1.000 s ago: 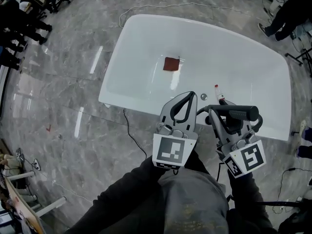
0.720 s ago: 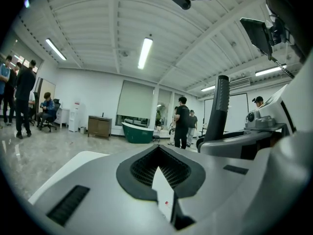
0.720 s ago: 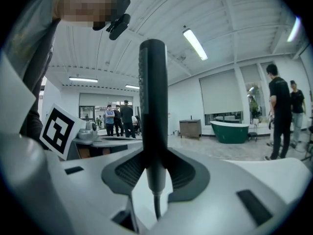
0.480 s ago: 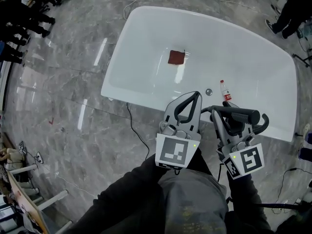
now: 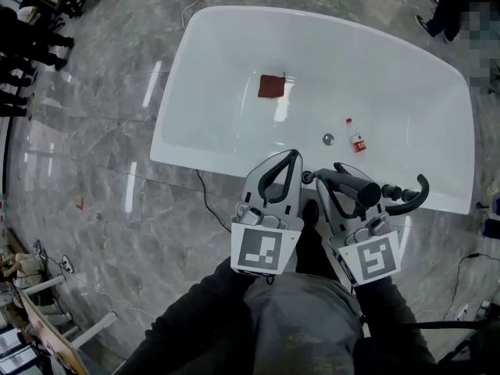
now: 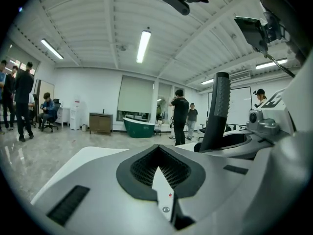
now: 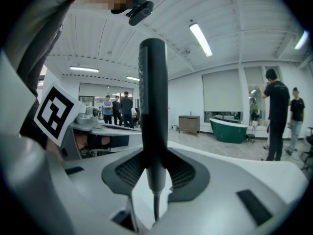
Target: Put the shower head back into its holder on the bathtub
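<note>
Shower head [image 5: 353, 189], partly hidden, sits pinched in the right claw [image 5: 334, 186]; left claw [image 5: 291, 159] pressed together. Bathtub [image 5: 375, 76] stands on marble floor [image 5: 86, 178].

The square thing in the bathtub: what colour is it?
The square thing is reddish brown, clearest in the head view.

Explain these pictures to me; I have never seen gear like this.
No robot here: a person holds a two-jaw gripper in each hand, each carrying a cube with square markers. The wide picture comes from a camera on the person's head, looking steeply down. The other two come from cameras riding on the grippers, looking along their jaws. Below is a white bathtub. Inside it lie a brown square pad, a small red-labelled bottle and the drain. The right gripper is clamped on the dark shower head. The left gripper is shut and empty.
</note>
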### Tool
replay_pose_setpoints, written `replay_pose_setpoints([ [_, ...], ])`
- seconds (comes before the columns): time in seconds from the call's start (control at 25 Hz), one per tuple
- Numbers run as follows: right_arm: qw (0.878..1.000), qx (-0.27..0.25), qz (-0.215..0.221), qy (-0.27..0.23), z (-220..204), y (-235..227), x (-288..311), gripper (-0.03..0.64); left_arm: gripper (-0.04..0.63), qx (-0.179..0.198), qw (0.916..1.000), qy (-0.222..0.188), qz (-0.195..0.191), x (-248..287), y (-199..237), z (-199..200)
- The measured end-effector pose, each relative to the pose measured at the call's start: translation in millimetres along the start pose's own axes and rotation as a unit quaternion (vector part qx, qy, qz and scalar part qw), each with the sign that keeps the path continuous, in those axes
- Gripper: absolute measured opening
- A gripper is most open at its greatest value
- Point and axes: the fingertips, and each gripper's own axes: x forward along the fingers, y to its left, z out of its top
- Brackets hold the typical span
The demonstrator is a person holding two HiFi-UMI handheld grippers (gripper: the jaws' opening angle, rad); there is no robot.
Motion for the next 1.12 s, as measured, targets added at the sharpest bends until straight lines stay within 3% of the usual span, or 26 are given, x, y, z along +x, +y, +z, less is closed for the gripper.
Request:
replay_pose_setpoints([
  [0.16, 0.999, 0.004, -0.013, 0.032, -12, -2, 5, 0.14, 0.003, 0.0, 0.9999, 0.014, 0.002, 2, 2, -7],
  [0.48, 1.0, -0.008, -0.003, 0.026, -22, -2, 7, 0.14, 0.003, -0.005, 0.9997, 0.024, 0.0, 6, -2, -16],
  [1.12, 0.997, -0.019, -0.008, 0.081, -59, 2, 18, 0.14, 0.003, -0.012, 0.999, 0.042, 0.0, 4, 8, -29],
])
